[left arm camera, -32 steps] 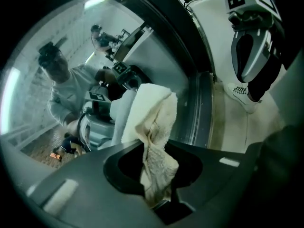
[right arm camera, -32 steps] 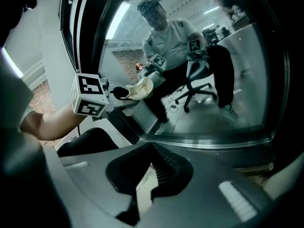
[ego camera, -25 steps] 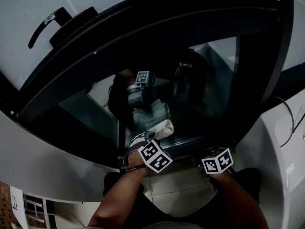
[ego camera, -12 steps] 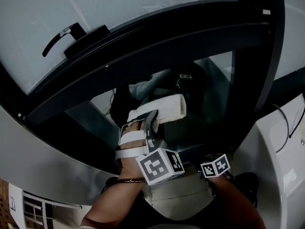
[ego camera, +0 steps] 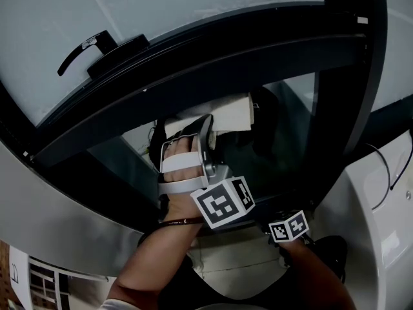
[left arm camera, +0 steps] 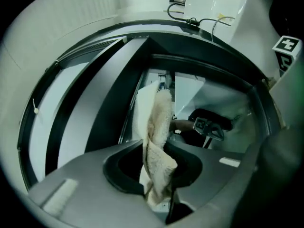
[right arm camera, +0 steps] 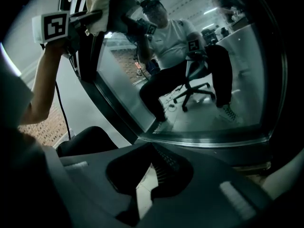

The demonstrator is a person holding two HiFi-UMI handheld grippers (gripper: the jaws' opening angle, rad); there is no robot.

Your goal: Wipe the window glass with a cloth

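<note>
A folded cream cloth (ego camera: 227,112) lies flat against the dark window glass (ego camera: 290,118), just under the black frame bar. My left gripper (ego camera: 208,129) is shut on the cloth (left arm camera: 158,148), which hangs between its jaws in the left gripper view. A hand strapped to the gripper holds it up. The right gripper view shows that gripper (right arm camera: 90,17) and the cloth (right arm camera: 99,3) at the top left, against the glass (right arm camera: 204,75). My right gripper (ego camera: 288,227) hangs low by the sill, off the glass. Its fingertips (right arm camera: 151,167) meet with nothing between them.
A thick black window frame (ego camera: 213,57) arches above the pane, with a black handle (ego camera: 87,45) at upper left. A white surface with cables (ego camera: 387,173) is on the right. The glass reflects a seated person on an office chair (right arm camera: 194,70).
The left gripper has carried the cloth up the glass, from near the sill to just under the frame bar. The right gripper has stayed low.
</note>
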